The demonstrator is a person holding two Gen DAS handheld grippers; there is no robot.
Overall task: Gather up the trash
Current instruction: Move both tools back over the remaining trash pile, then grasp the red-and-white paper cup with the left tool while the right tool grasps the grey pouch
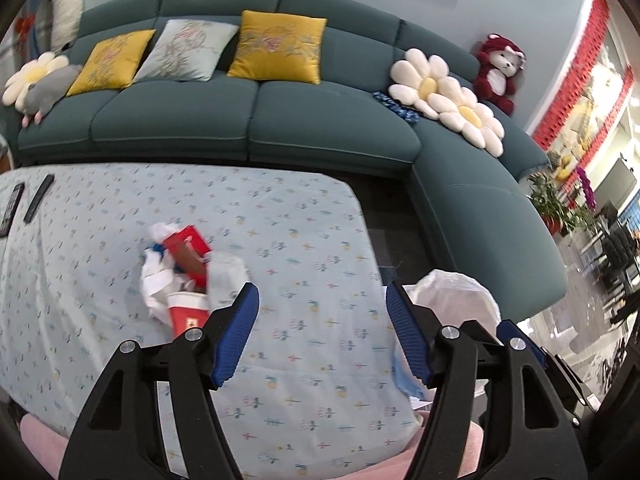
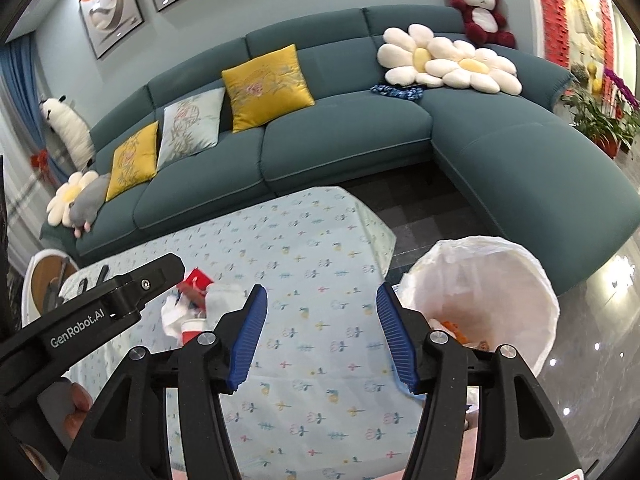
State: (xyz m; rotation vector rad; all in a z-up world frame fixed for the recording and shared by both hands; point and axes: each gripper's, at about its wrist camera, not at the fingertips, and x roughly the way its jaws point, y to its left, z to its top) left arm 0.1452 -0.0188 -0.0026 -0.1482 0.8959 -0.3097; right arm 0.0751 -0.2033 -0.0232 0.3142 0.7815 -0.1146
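A heap of trash lies on the patterned tablecloth: crumpled white tissues, a red carton and a red-and-white paper cup. My left gripper hangs open over bare cloth, just right of the heap, nothing between its blue pads. The right wrist view shows the same heap at the left, partly hidden behind the left gripper's black body. My right gripper is open and empty above the cloth. To its right stands a bin lined with a white bag, scraps lying inside.
A teal corner sofa with cushions and plush toys runs behind the table. Two dark remotes lie at the table's far left. Dark glossy floor separates table and sofa. A hand shows at lower left.
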